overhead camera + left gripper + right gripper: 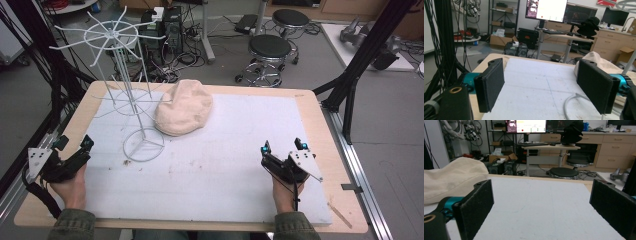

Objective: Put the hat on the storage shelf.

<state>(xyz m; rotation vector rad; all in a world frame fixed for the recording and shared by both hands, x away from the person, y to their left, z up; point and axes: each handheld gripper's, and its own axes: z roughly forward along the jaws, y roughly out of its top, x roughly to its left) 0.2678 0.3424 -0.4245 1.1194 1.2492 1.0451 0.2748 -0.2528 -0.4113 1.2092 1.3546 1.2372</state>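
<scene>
Both grippers rest spread and empty at the table's near edge — the cream hat lies beyond them, beside the white wire rack. It sits nearer the left gripper than the right gripper — probably left reaches first.

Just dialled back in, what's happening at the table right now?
A person holds a two-jaw gripper in each hand near the front edge of the table. The left gripper and the right gripper both have their jaws wide open with nothing between them. A cream beret-style hat lies flat on the white mat, touching the white wire display stand beside it. Neither gripper is near the hat, so nothing has been picked up at this moment.
</scene>
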